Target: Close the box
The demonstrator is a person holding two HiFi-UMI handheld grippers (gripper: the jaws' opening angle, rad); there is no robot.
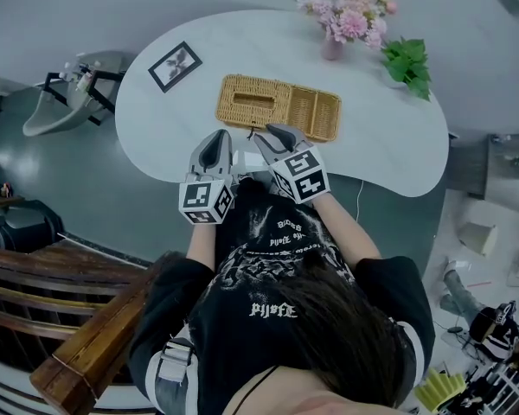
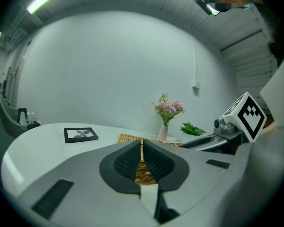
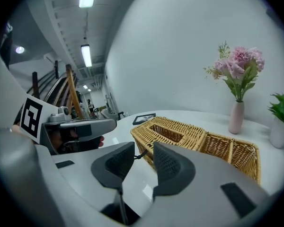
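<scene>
A woven wicker box lies on the white table. Its left part has a flat top with a rectangular slot; its right part shows open compartments. Both grippers hover at the table's near edge, just short of the box. My left gripper is shut, with only a sliver of wicker showing past its pads. My right gripper stands open with nothing between its fingers. It points at the box's near corner, where a small dark cord loop hangs.
A black picture frame lies at the table's far left. A vase of pink flowers and a green plant stand at the far right. A grey chair is left of the table, with a wooden railing beside me.
</scene>
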